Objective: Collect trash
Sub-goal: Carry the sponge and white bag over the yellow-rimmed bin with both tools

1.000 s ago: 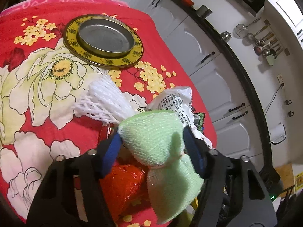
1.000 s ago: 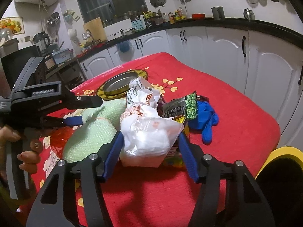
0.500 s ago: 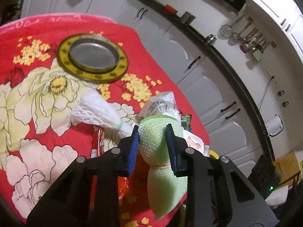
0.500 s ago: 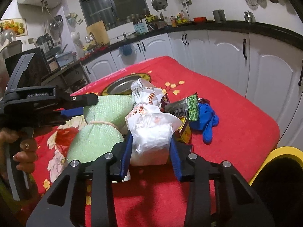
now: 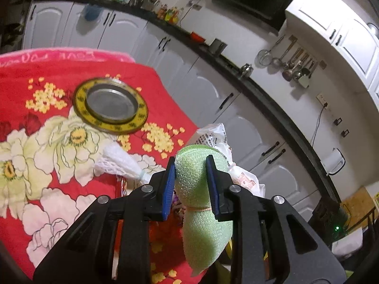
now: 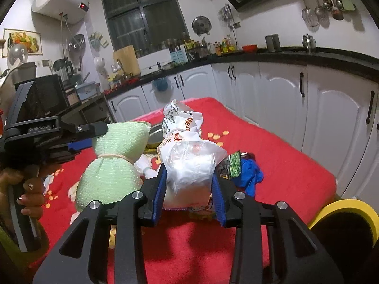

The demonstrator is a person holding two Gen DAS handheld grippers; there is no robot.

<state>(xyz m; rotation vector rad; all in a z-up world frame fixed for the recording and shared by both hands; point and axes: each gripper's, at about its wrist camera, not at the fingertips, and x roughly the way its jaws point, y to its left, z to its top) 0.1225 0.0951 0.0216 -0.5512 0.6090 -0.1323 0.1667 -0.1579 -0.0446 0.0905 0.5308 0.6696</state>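
Note:
My left gripper (image 5: 190,165) has its blue pads pressed into the upper half of a pale green foam net (image 5: 203,232) tied at the waist; the jaws are closing on it, and it hangs above the red cloth. In the right wrist view that left gripper (image 6: 98,135) comes in from the left with the green foam net (image 6: 111,175). My right gripper (image 6: 188,177) is shut on a crumpled white plastic bag (image 6: 189,156), lifted off the table. A white foam net (image 5: 116,163), a green pea packet (image 6: 233,165) and a blue glove (image 6: 248,177) lie on the cloth.
The table wears a red floral cloth (image 5: 35,142), with a yellow-rimmed metal plate (image 5: 110,105) at its far side. A yellow-rimmed bin (image 6: 343,208) stands at the lower right. White cabinets (image 6: 331,118) run behind the table. A person's hand (image 6: 28,189) grips the left handle.
Both grippers closed from wide open onto their items, the left on the green net and the right on the white bag. Both then rose, lifting the items off the table.

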